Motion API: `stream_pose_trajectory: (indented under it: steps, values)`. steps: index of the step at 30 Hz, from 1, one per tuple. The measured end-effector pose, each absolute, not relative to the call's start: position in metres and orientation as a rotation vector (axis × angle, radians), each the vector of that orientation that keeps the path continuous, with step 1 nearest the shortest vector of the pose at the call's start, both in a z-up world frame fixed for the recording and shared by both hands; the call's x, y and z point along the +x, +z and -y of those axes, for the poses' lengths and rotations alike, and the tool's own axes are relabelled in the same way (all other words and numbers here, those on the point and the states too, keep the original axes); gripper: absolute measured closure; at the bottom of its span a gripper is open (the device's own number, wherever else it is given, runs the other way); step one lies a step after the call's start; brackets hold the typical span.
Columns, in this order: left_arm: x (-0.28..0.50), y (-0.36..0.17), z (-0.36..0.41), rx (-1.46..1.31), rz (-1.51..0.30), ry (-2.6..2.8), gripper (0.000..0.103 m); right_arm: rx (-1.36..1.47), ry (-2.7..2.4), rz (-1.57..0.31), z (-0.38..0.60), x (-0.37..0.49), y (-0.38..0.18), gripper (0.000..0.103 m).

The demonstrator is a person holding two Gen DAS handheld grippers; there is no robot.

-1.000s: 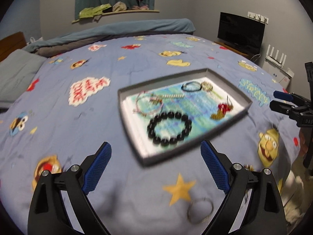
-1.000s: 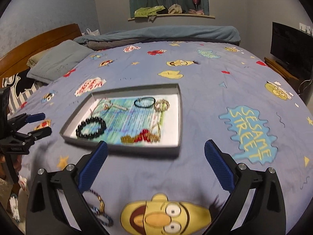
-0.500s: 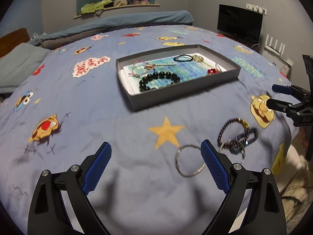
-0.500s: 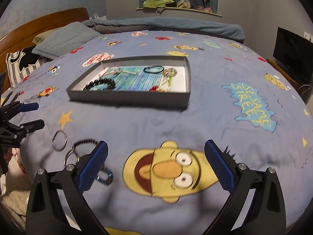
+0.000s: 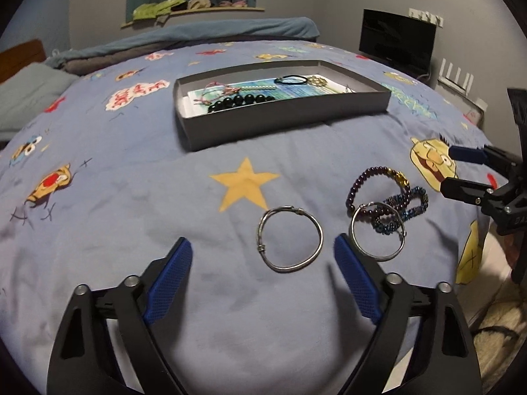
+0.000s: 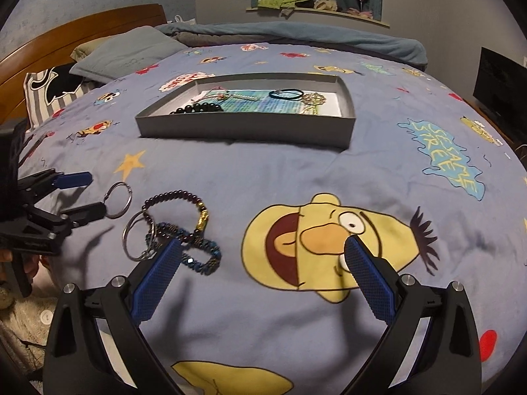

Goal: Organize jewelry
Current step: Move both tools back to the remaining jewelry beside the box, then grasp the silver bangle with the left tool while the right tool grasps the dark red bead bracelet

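A grey tray on the bed holds a black bead bracelet, a dark hair band and other pieces; it also shows in the right wrist view. Loose on the blue bedspread lie a silver bangle, a second silver ring, a purple bead bracelet and a blue beaded bracelet. My left gripper is open, just before the silver bangle. My right gripper is open, its left finger beside the blue bracelet.
The bedspread has cartoon prints. Pillows and a wooden headboard stand at the left, a folded blanket at the far side, a black screen at the right. The bed edge is close below both grippers.
Both grippers have pulled back and lowered toward the near edge of the bed. The loose bracelets have come into full view and the tray now lies farther off.
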State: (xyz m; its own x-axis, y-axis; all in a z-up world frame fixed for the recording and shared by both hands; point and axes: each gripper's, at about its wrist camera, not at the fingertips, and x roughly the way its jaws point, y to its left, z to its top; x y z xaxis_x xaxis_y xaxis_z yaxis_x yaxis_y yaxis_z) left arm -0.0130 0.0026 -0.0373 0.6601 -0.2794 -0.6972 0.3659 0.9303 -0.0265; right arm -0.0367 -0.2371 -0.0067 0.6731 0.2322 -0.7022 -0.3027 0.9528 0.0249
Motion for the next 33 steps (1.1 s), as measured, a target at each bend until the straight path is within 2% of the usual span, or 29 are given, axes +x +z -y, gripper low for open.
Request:
stream_pose_trajectory:
  steps: [3,8,13,21,24,30,32,33]
  values:
    - [-0.012,-0.039,0.001,0.134,-0.764,-0.370,0.027,-0.114,0.307,-0.765,0.233,-0.040,-0.010,0.006]
    - [-0.013,-0.042,0.008,0.180,-0.743,-0.381,0.033,-0.092,0.313,-0.762,0.229,-0.036,-0.012,0.007]
    - [-0.014,-0.044,0.014,0.196,-0.739,-0.410,0.044,-0.056,0.339,-0.778,0.222,-0.025,-0.012,0.035]
    - [-0.011,-0.046,0.015,0.195,-0.738,-0.424,0.052,-0.053,0.377,-0.814,0.206,-0.016,-0.019,0.069]
    - [-0.010,-0.048,0.015,0.198,-0.735,-0.428,0.055,-0.056,0.379,-0.828,0.204,-0.013,-0.022,0.076]
    - [-0.009,-0.049,0.016,0.202,-0.734,-0.431,0.055,-0.109,0.397,-0.843,0.191,-0.013,-0.025,0.076]
    - [-0.009,-0.049,0.016,0.204,-0.733,-0.433,0.055,-0.114,0.405,-0.852,0.189,-0.012,-0.027,0.084]
    - [-0.008,-0.049,0.016,0.203,-0.733,-0.435,0.055,-0.110,0.406,-0.854,0.190,-0.011,-0.027,0.092]
